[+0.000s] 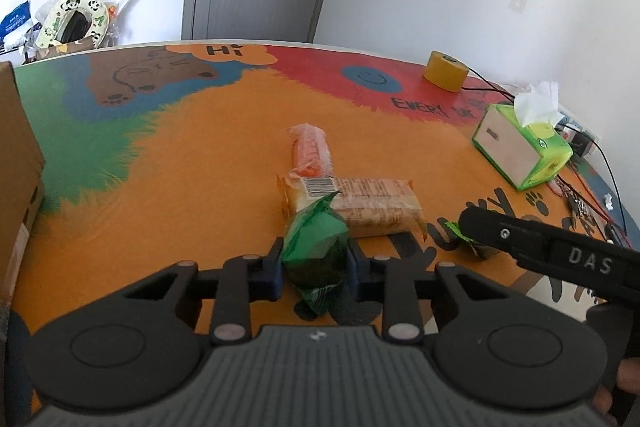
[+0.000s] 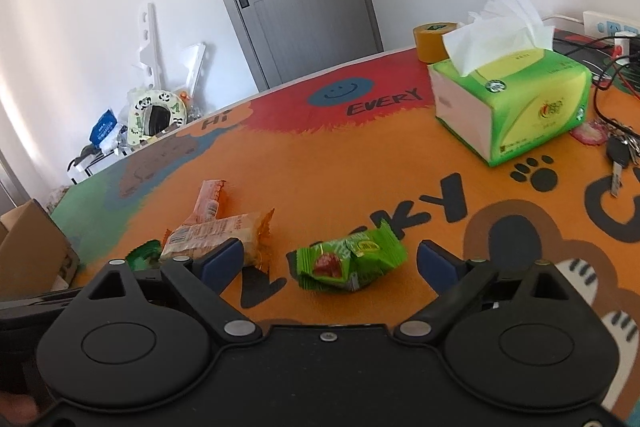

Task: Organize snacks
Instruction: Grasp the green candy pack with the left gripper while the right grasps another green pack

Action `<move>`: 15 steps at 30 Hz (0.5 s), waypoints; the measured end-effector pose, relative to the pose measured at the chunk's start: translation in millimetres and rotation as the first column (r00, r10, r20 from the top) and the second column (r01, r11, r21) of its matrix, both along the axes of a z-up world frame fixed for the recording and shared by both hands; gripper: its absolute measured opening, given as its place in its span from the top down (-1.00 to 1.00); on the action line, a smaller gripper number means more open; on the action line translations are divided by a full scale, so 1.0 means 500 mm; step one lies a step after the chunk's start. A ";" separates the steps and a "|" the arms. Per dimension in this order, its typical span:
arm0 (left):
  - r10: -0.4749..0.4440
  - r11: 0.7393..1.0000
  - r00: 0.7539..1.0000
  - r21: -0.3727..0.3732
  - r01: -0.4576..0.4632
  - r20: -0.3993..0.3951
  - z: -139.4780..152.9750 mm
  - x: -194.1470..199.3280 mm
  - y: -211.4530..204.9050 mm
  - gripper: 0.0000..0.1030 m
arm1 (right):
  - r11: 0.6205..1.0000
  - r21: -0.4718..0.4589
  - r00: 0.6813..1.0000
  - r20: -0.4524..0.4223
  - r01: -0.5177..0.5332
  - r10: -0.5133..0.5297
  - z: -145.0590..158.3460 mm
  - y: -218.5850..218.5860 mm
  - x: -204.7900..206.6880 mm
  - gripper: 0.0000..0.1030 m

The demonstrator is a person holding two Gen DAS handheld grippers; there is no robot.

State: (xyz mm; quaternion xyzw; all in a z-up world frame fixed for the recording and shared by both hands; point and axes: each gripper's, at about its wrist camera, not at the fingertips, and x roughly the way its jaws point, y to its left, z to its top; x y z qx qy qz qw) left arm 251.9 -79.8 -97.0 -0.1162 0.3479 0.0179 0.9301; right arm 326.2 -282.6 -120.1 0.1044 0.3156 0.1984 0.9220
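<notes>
We have the left gripper (image 1: 314,267) clenched on a dark green snack packet (image 1: 316,247): its jaws press the wrapper from both sides, and the packet stands between them with its crimped top above the fingers and its lower end just over the tabletop (image 1: 180,155). Straight ahead of these jaws, just behind the packet, lies a beige biscuit packet (image 1: 360,207) crosswise, and beyond that, touching its far edge, an orange snack packet (image 1: 312,151) pointing away from us. Far off to the left of the jaws stands a cardboard box (image 1: 18,163); we cannot see what is inside it.

Our right gripper (image 2: 330,263) is released, its jaws spread wide. A light green snack packet (image 2: 352,261) lies flat on the tabletop between the two blue pads, nearer the tips than the palm, and neither pad touches it. To the left of these jaws the beige packet lies just beyond the left fingertip, with the orange one behind it. Ahead and to the right, well apart from the jaws, stands a green tissue box (image 2: 516,107) with a white tissue sticking up from its slot, and behind it a roll of yellow tape (image 2: 432,41). Keys (image 2: 618,151) and some cables lie at the far right.
</notes>
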 end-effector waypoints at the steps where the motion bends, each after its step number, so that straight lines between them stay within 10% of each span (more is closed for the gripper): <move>1: 0.006 1.000 1.000 0.001 -0.006 0.003 0.001 0.000 0.002 0.46 | 1.000 -0.004 1.000 0.001 -0.002 0.002 0.000 0.003 0.001 -0.83; 6: 0.016 1.000 1.000 0.005 -0.016 0.008 0.006 -0.005 0.010 0.47 | 1.000 -0.017 1.000 0.018 0.006 -0.006 -0.003 0.013 0.006 -0.73; 15: 0.032 0.999 0.999 0.004 -0.032 0.043 0.030 -0.033 0.018 0.47 | 1.000 0.014 1.000 -0.001 -0.024 0.024 -0.001 0.001 -0.020 0.37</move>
